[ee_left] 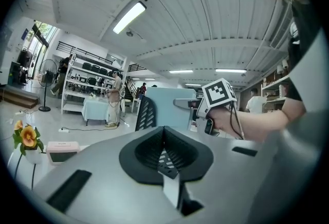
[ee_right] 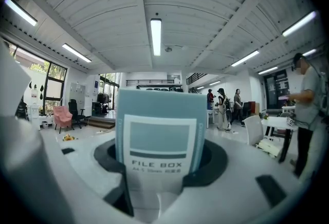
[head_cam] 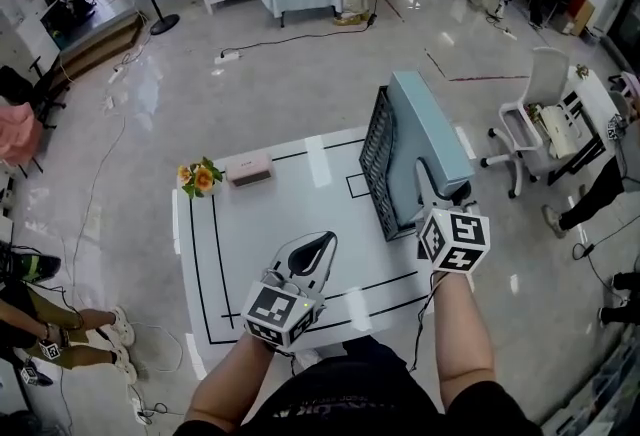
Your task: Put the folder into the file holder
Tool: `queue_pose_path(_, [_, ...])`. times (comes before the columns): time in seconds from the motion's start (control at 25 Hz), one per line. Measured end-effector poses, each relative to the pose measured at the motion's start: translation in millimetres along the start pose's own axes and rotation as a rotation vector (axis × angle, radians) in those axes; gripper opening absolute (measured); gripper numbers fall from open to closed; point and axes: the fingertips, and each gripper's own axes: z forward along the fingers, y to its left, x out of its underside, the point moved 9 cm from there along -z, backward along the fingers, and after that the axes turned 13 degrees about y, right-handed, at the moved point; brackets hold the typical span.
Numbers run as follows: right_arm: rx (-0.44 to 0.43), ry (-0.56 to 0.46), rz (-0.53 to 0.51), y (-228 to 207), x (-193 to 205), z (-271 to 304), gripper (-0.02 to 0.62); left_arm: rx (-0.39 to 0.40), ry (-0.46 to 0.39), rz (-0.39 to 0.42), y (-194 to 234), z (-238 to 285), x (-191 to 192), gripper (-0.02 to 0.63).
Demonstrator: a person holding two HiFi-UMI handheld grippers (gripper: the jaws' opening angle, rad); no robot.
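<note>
Folder (head_cam: 432,134) upright, spine clamped between wide-set right gripper (head_cam: 436,192) fingers (ee_right: 241,176), just beside mesh file holder (head_cam: 379,164), likely aligned for slotting in; left gripper (head_cam: 316,249) fingers shut, empty, parked over surface (head_cam: 240,234), clear of work

The left gripper (ee_left: 164,158) fills the foreground, jaws closed together with nothing between them. Beyond it the black mesh file holder (ee_left: 144,114) stands upright with the light blue folder (ee_left: 167,110) upright just beside it, and the right gripper (ee_left: 180,103), carried by a hand (ee_left: 229,117), reaches to the folder's near side. Orange flowers (ee_left: 25,138) and a pink box (ee_left: 62,150) sit side by side near the desk's (ee_left: 42,161) left edge.
</note>
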Motion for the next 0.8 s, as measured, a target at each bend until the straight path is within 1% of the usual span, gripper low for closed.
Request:
queue_pose_path(0.44, [0.000, 0.012, 0.002, 2, 27, 8, 0.268, -0.014, 0.015, -0.019, 0, 1, 9, 0.003])
queue_pose_path(0.8, [-0.007, 0.003, -0.017, 4, 38, 7, 0.275, -0.018, 0.012, -0.027, -4, -3, 11, 0.003])
